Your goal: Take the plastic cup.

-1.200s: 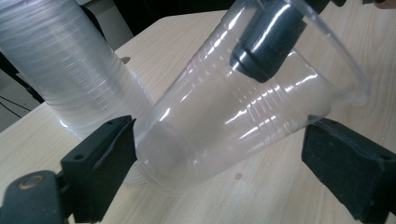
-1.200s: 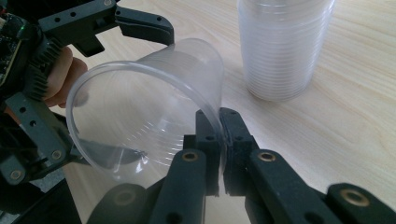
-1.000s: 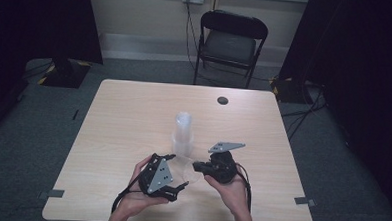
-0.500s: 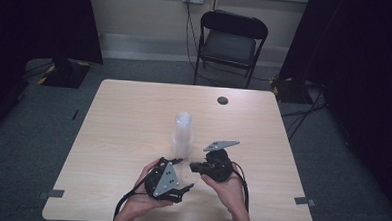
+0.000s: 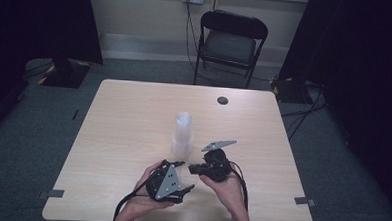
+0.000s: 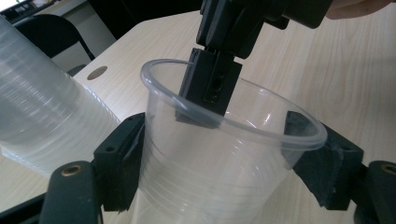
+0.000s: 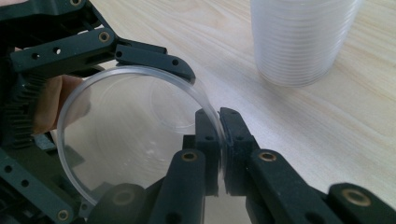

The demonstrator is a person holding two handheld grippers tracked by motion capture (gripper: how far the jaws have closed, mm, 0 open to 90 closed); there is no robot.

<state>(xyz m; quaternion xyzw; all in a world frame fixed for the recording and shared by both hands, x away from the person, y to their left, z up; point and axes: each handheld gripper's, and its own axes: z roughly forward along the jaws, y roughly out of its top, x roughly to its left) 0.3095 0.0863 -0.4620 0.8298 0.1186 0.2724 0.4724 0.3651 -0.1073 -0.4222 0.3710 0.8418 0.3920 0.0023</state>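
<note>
A clear plastic cup [image 6: 219, 158] sits between the jaws of my left gripper [image 6: 222, 163], which is shut on its body from both sides. My right gripper [image 7: 223, 140] is shut on the cup's rim [image 7: 212, 109], one pad inside and one outside; it reaches in from above as the right gripper [image 6: 212, 88] in the left gripper view. In the high view the left gripper [image 5: 185, 176] and right gripper [image 5: 192, 168] meet near the table's front edge. A stack of clear cups [image 5: 183, 135] stands upside down just behind them, and shows as the stack [image 7: 301, 37] in the right gripper view.
A small dark disc [image 5: 223, 100] lies at the far right of the wooden table [image 5: 123, 117]. A black folding chair [image 5: 232, 39] stands beyond the far edge. Cables trail from both grippers toward the front edge.
My right gripper has edged left toward the left gripper and its top plate has tilted. The left gripper has shifted slightly. The stack has not moved.
</note>
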